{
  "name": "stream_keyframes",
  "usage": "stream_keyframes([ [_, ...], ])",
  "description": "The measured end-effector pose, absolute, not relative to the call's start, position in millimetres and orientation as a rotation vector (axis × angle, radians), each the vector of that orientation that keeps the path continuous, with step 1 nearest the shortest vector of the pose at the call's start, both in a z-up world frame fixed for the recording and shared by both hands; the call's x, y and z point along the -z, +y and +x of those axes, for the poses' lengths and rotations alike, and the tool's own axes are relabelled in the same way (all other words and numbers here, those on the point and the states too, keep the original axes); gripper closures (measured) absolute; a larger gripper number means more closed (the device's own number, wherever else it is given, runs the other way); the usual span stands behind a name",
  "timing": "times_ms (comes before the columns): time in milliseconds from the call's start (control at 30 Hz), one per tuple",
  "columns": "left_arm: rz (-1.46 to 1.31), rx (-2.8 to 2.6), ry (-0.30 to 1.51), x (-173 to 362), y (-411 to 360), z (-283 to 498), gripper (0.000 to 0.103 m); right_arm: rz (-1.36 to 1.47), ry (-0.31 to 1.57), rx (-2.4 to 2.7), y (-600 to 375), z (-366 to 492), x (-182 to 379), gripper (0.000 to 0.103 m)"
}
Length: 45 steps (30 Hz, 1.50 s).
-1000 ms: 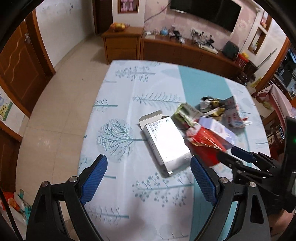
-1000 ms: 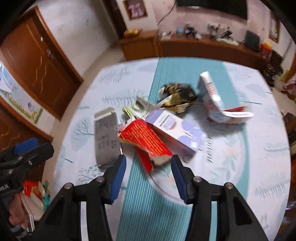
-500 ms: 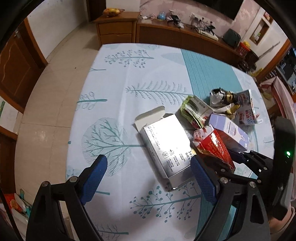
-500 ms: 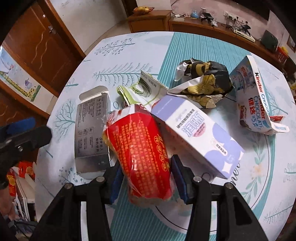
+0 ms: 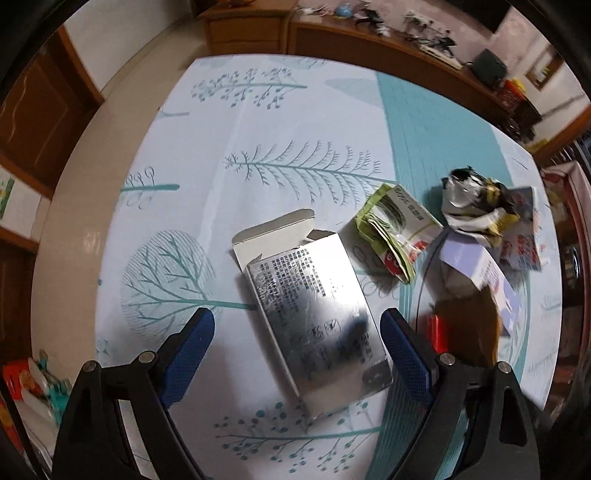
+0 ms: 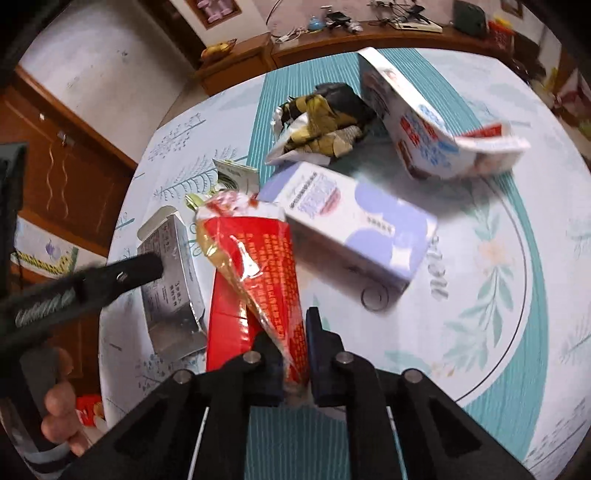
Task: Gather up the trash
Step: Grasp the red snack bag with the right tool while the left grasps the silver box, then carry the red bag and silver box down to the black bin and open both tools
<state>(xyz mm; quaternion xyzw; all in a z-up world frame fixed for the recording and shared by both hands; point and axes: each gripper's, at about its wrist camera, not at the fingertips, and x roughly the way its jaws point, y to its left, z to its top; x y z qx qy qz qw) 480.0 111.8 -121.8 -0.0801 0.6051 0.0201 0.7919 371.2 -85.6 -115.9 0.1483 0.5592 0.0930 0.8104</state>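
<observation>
My right gripper (image 6: pixel 295 343) is shut on a red box in torn clear wrap (image 6: pixel 255 269), squashed and held between the blue pads. My left gripper (image 5: pixel 295 343) is open, its blue pads on either side of a silver box (image 5: pixel 314 314) with an open flap that lies on the table; the box also shows in the right wrist view (image 6: pixel 170 280). A white-and-lilac box (image 6: pixel 354 221), a crumpled black-and-yellow wrapper (image 6: pixel 321 122), a bent Kinder carton (image 6: pixel 424 136) and a green-and-white packet (image 5: pixel 391 229) lie close by.
The table carries a white cloth with teal tree prints (image 5: pixel 258 147). A wooden sideboard (image 5: pixel 332 33) with small items stands beyond the far edge. Wooden doors (image 6: pixel 62 173) and tiled floor lie to the left.
My right gripper has closed on the red box and squeezed it. My left gripper has moved forward and lower, so the silver box now lies between its pads.
</observation>
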Motion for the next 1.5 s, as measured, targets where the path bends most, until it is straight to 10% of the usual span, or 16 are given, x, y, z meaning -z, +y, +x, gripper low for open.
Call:
stream_keyframes([
  [267, -0.208, -0.077, 1.37, 143, 106, 490, 0.018, 0.403, 1.184, -0.186, -92, 355, 116, 0.096],
  [433, -0.105, -0.075, 1.346, 143, 103, 479, 0.084, 0.465, 1.183, -0.185, -98, 340, 118, 0.096],
  [1500, -0.016, 0.296, 1.218, 14, 54, 216, 0.085, 0.53, 1.088, -0.239, -152, 125, 45, 0.096],
])
